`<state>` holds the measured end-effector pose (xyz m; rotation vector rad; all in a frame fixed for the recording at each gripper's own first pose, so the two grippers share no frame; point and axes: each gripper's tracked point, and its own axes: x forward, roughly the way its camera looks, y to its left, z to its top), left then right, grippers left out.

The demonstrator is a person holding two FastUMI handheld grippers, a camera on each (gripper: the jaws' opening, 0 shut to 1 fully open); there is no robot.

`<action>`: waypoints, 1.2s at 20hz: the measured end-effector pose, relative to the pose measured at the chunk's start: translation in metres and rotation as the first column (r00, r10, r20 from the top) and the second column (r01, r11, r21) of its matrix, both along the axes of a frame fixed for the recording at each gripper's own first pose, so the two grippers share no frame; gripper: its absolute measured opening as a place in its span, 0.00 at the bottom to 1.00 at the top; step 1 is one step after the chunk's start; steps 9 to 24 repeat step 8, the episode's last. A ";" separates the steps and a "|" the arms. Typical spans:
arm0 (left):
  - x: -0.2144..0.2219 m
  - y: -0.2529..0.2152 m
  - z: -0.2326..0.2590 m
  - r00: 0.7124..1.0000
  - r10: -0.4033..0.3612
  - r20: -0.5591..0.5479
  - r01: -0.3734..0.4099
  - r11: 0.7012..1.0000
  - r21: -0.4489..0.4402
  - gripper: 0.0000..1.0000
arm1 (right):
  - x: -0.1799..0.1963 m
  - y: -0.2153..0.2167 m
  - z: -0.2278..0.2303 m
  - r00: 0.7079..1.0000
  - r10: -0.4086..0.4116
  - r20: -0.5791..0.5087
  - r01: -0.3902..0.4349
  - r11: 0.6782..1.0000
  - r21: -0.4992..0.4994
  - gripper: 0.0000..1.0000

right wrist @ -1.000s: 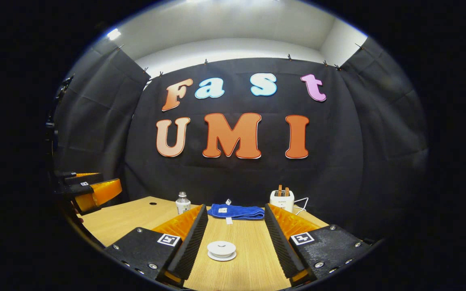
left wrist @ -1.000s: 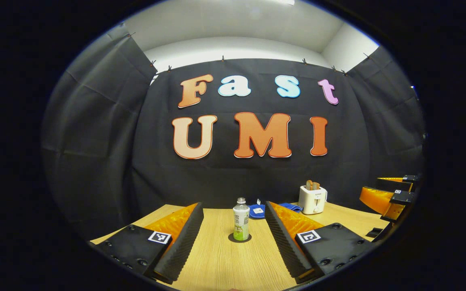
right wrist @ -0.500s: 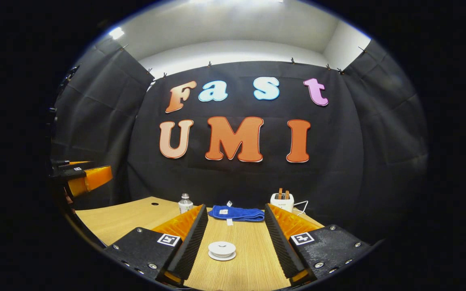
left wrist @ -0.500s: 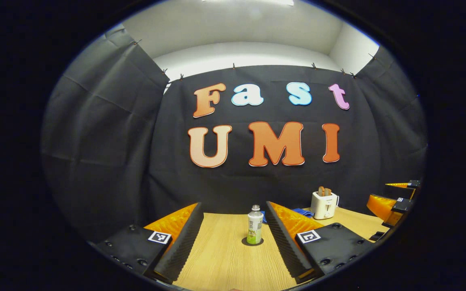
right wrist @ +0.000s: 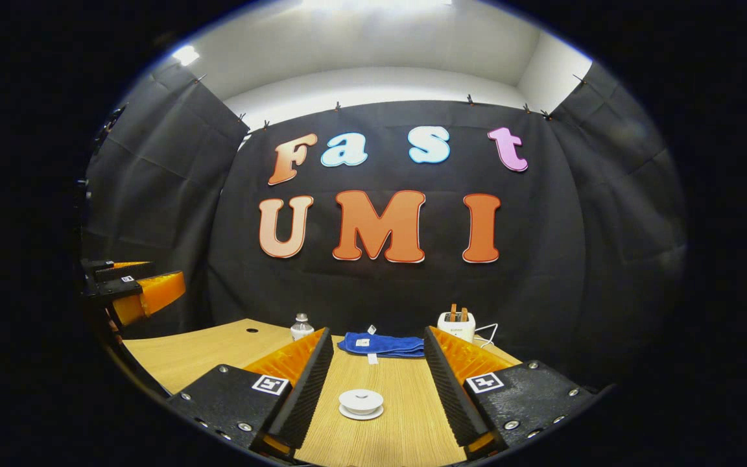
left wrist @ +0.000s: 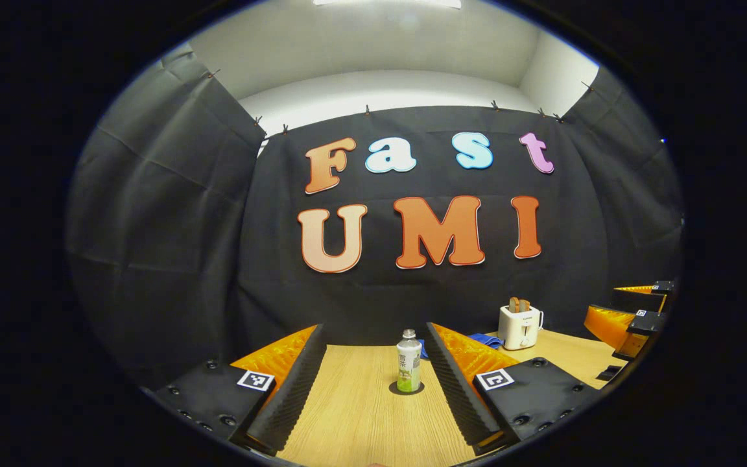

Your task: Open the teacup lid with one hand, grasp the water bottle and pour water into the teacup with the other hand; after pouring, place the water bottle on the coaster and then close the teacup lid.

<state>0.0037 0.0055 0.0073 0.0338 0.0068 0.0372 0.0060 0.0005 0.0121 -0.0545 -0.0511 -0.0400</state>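
Already the clear plastic water bottle with a green label and white cap (left wrist: 408, 360) stands upright on a dark round coaster (left wrist: 406, 388), out on the wooden desk (left wrist: 360, 415) ahead of the left gripper (left wrist: 373, 383), whose fingers stand wide apart and hold nothing. By the look of it, the pouring is finished and the bottle has been set down where the task wants it.

In the right gripper view, the white round teacup lid with its small knob (right wrist: 361, 402) lies between the spread fingers of the right gripper (right wrist: 373, 386), which touch nothing. The lid seems to sit closed on the cup, so the task is probably at its end, yet the cup beneath is too low and small to make out.

Toward the desk's far edge rest a folded blue cloth (right wrist: 383, 344) and a white toaster (right wrist: 456, 326). The left fingers hide the bottle's lower part there, and the coaster's near rim is hard to judge.
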 end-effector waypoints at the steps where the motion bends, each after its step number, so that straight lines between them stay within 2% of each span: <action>1: 0.000 -0.001 0.001 1.000 -0.003 0.006 0.003 1.000 0.002 0.97 | -0.001 0.003 0.001 1.000 0.007 0.003 -0.007 1.000 0.003 0.84; 2: -0.001 -0.001 0.002 1.000 0.001 0.008 -0.001 1.000 -0.001 0.99 | -0.002 0.005 0.000 1.000 0.015 0.004 -0.015 1.000 0.008 0.84; 3: -0.001 0.000 0.002 1.000 0.003 0.011 -0.003 1.000 -0.004 0.97 | -0.001 0.006 0.001 1.000 0.019 0.005 -0.019 1.000 0.010 0.88; 5: -0.002 0.000 0.003 1.000 0.004 0.014 -0.004 1.000 -0.011 0.97 | -0.002 0.006 -0.001 1.000 0.024 0.002 -0.024 1.000 0.006 0.84; 24: -0.003 0.003 0.006 1.000 0.012 0.027 -0.012 1.000 -0.012 0.97 | -0.001 0.008 -0.002 1.000 0.028 0.005 -0.028 1.000 -0.012 0.84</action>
